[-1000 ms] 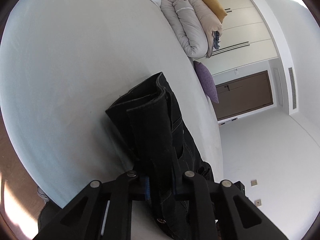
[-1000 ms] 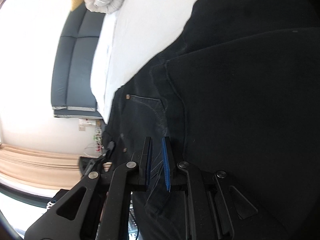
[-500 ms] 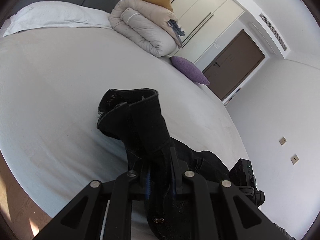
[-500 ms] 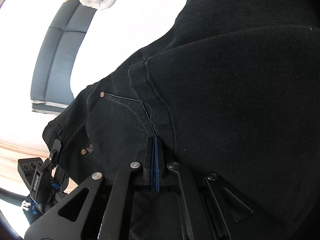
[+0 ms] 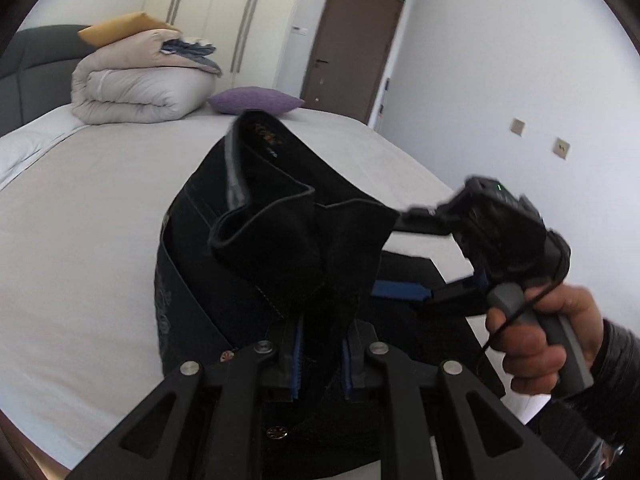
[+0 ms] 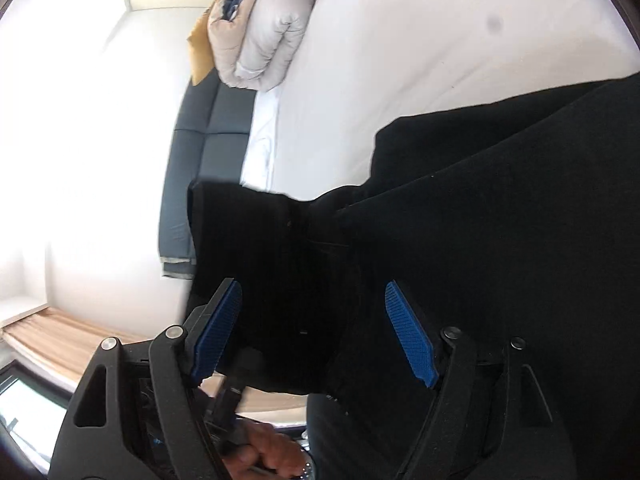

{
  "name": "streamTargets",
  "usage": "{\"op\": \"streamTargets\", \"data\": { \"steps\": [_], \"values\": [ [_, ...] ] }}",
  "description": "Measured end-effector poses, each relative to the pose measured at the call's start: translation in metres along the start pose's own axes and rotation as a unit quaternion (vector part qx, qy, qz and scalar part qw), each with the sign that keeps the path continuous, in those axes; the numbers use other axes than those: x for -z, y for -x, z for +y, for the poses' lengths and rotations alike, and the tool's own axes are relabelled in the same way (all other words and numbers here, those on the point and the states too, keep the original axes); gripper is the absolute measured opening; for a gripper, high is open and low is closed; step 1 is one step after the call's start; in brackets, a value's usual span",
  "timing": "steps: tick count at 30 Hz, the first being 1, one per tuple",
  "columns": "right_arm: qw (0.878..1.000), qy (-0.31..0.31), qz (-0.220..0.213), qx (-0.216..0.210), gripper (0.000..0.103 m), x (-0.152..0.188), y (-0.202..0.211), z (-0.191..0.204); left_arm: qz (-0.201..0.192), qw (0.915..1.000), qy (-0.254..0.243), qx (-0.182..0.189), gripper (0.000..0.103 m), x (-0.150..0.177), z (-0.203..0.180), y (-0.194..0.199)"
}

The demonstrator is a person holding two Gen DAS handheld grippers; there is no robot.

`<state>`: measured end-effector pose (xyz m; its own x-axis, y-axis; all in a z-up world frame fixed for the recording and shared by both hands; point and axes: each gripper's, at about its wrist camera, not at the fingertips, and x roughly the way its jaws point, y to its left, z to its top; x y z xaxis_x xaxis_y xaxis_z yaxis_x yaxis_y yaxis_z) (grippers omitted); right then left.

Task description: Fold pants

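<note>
Left gripper [image 5: 320, 354] clamps limp, heavy black denim pants [image 5: 288, 240]; right gripper [image 6: 312, 332], jaws opening, pads clear of the cloth — regrip thick hem ahead.

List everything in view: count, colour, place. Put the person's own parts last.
pants: 1, black, on the near part of the bed, one bunch lifted
bed: 1, white sheet, fills the middle
duvet: 1, beige, rolled at the head of the bed
yellow cushion: 1, on the duvet
purple cushion: 1, beside the duvet
headboard: 1, grey, behind the duvet
wardrobe: 1, cream, far wall
door: 1, brown, right of the wardrobe
sockets: 2, tan, right wall
left claw: 1, black with blue pads, shut on the pants
right claw: 1, same colours, jaws opening, pads off the pants
right hand: 1, on the claw's handle
</note>
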<state>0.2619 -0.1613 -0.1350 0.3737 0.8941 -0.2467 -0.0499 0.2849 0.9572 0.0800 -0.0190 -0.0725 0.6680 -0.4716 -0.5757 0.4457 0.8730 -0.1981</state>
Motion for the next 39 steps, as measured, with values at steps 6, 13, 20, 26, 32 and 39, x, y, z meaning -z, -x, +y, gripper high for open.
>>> {"op": "streamTargets", "data": {
  "steps": [6,13,20,26,32,39],
  "values": [
    [1.0,-0.006,0.013,-0.006,0.086,0.005,-0.001,-0.003,0.041,0.9918,-0.12,-0.008,0.014,0.039,-0.052,-0.02],
    [0.998,-0.026,0.011,0.059,0.079,0.002,-0.001,-0.025,0.048,0.9782,-0.199,-0.034,0.014,0.059,-0.075,-0.025],
    [0.99,0.005,0.019,0.139,0.028,0.001,0.017,-0.034,0.048,0.9725,-0.224,-0.04,0.013,0.064,-0.084,-0.026],
    [0.976,0.08,-0.003,0.201,0.015,0.009,0.035,-0.016,0.047,0.9694,-0.239,-0.028,0.014,0.055,-0.089,-0.029],
    [0.972,0.102,-0.029,0.212,0.015,0.01,0.065,-0.01,0.044,0.9661,-0.255,0.0,0.014,0.046,-0.109,-0.037],
    [0.977,0.072,-0.056,0.194,0.015,0.014,0.104,-0.033,0.053,0.9595,-0.276,0.021,0.013,0.047,-0.131,-0.048]
  ]
}}
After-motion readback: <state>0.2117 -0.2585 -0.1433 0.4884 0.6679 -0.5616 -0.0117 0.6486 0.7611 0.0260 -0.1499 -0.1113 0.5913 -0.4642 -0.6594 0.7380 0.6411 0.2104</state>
